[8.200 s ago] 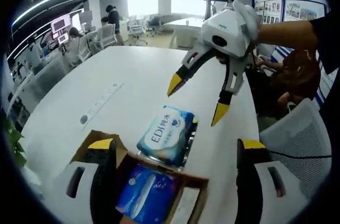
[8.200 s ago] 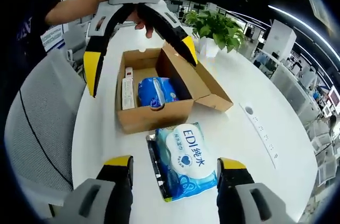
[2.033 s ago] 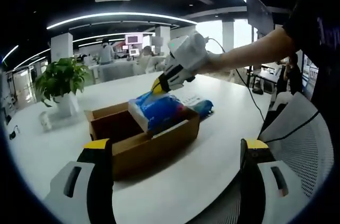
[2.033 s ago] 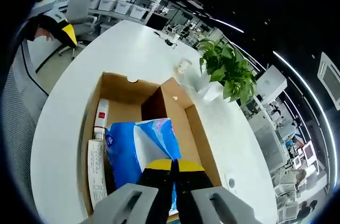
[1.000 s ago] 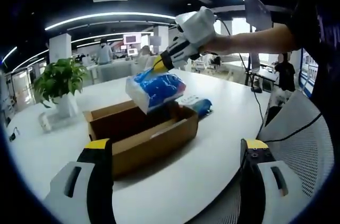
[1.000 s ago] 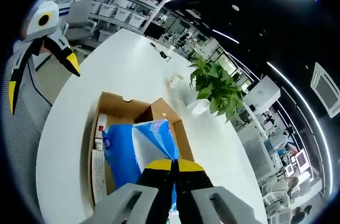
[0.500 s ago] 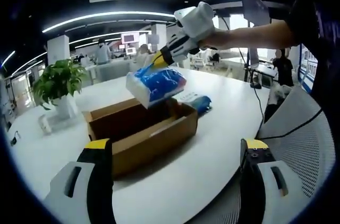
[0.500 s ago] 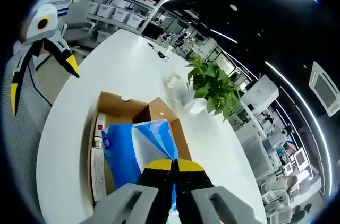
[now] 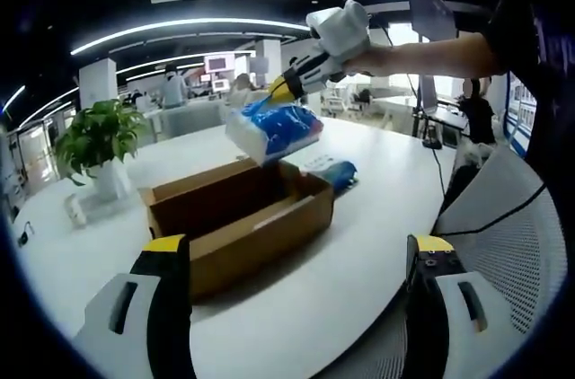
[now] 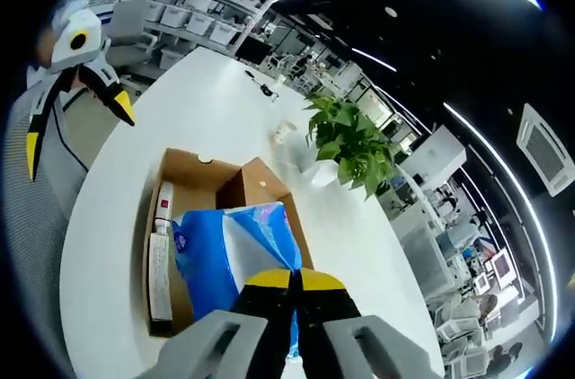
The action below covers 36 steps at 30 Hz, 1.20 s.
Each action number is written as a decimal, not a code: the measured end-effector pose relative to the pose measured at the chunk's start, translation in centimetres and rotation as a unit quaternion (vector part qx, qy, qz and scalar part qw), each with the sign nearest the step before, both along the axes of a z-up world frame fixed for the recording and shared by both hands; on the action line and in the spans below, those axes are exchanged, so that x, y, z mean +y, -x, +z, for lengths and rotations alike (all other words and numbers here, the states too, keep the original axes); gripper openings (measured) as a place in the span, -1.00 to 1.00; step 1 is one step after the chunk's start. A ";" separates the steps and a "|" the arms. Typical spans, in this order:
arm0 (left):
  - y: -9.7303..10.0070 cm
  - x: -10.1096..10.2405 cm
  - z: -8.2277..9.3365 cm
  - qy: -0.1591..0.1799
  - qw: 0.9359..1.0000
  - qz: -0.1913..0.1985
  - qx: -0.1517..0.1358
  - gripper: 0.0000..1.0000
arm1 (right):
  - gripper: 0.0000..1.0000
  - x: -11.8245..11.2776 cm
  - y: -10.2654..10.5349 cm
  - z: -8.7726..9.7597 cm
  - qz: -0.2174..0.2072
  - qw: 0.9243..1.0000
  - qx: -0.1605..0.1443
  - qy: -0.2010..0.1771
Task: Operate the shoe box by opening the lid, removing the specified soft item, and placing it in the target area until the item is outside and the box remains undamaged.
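An open brown shoe box [image 9: 238, 217] stands on the white table [image 9: 359, 289]. Above its far end hangs a blue and white soft pack [image 9: 274, 127], pinched at its top by my right gripper [image 9: 286, 90]. In the right gripper view the jaws [image 10: 292, 280] are shut on that pack [image 10: 229, 249], with the box [image 10: 202, 177] below it and a flat white item [image 10: 160, 262] along one inner wall. My left gripper [image 9: 298, 246] stays open near the table's edge, nothing between its fingers; it also shows open [image 10: 72, 101] beyond the table. A second blue pack [image 9: 331, 169] lies behind the box.
A potted plant [image 9: 99, 136] and a small white cup [image 10: 286, 132] stand on the table beyond the box. A grey mesh chair [image 9: 512, 244] is at the right by the table's edge. Desks and people are far behind.
The right gripper has lifted the blue pack up out of the box and carried it a little to the right. The left gripper has stayed open and still.
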State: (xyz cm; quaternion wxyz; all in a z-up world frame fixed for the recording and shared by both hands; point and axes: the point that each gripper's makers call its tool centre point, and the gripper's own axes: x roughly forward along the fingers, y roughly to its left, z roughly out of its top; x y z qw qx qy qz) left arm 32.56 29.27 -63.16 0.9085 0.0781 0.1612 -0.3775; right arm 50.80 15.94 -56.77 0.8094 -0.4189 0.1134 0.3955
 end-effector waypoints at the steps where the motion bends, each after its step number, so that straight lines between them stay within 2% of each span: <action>1: 0.0 0.0 0.0 -0.001 1.000 -0.001 0.000 0.98 | -1.00 -0.2 0.1 0.1 -0.001 1.000 0.000 0.000; 23: 0.2 -0.3 -0.1 -0.002 1.000 -0.007 0.005 0.98 | -1.00 -4.7 0.3 1.8 -0.022 0.999 -0.022 0.009; 36: 0.2 -0.5 -0.2 -0.008 1.000 -0.010 0.006 0.98 | -1.00 -8.9 0.2 2.0 -0.039 0.999 -0.029 0.012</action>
